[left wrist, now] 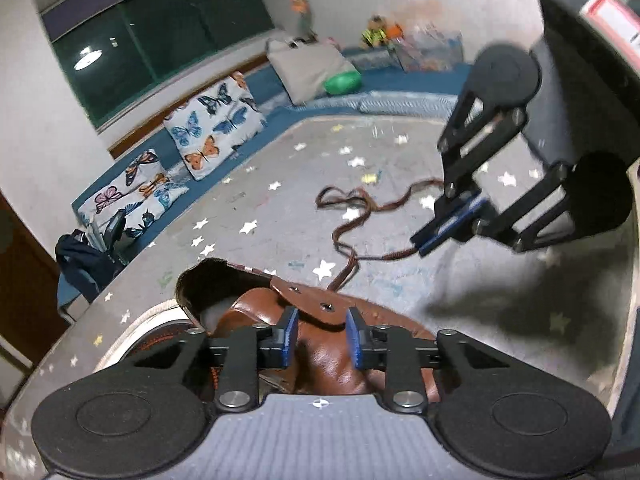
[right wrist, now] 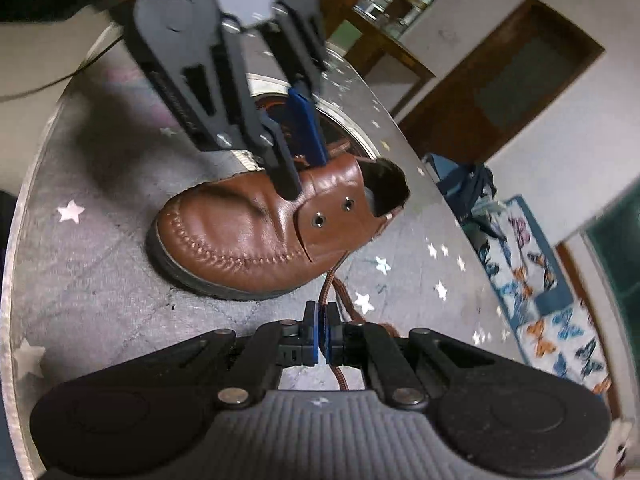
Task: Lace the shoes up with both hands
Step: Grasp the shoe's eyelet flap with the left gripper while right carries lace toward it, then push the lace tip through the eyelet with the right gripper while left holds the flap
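Left wrist view: the left gripper [left wrist: 321, 340] stands partly spread over the brown leather shoe [left wrist: 320, 360], its blue pads either side of the eyelet flap; whether they press the leather I cannot tell. The shoe sits on a grey star-patterned table [left wrist: 280, 200]. A brown lace [left wrist: 348, 236] trails from the shoe across the table to the right gripper [left wrist: 452, 226], whose pads are pressed together on the lace end.

Right wrist view: the right gripper [right wrist: 321, 334] pinches the lace [right wrist: 340, 296], just beside the shoe [right wrist: 248, 232]. The left gripper [right wrist: 298, 156] straddles the shoe's tongue area from above.
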`<state>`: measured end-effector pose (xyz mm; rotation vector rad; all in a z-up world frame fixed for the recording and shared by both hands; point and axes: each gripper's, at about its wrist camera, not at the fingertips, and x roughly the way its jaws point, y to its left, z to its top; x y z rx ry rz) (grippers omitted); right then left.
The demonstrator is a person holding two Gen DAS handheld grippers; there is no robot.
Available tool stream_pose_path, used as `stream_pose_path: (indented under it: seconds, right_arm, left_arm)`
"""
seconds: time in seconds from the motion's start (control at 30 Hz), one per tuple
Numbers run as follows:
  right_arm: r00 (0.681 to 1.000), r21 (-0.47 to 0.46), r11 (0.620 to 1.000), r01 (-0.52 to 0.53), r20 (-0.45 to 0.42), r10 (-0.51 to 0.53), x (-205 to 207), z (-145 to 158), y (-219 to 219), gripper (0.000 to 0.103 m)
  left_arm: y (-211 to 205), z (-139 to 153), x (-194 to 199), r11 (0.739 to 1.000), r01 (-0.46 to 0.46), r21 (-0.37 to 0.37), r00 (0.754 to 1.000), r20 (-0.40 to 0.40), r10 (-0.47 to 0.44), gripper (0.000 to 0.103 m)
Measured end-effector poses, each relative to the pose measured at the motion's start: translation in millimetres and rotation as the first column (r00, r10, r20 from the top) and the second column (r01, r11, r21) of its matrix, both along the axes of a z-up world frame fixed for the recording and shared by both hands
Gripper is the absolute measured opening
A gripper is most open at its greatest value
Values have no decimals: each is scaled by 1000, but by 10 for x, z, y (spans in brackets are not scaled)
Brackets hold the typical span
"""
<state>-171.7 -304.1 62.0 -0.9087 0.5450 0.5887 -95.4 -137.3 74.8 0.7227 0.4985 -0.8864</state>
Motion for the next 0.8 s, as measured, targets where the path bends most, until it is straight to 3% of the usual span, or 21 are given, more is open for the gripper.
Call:
stream_pose_path:
  seconds: [0.27, 0.53, 0.8]
  right_arm:
    - [998, -51, 997, -50, 42, 52, -14, -32, 64, 2]
    - [994, -84, 993, -76, 70, 82, -39, -92, 63, 2]
    - [988, -106, 988, -115, 91, 125, -47, -149, 52, 2]
  left_arm:
    - [-130, -18, 133, 993, 41, 112, 999, -13, -40, 23]
    - [-190, 37, 228, 966, 113, 234, 994, -13, -113, 19]
    - [-181, 25, 329, 959, 111, 261, 994, -31, -107, 16]
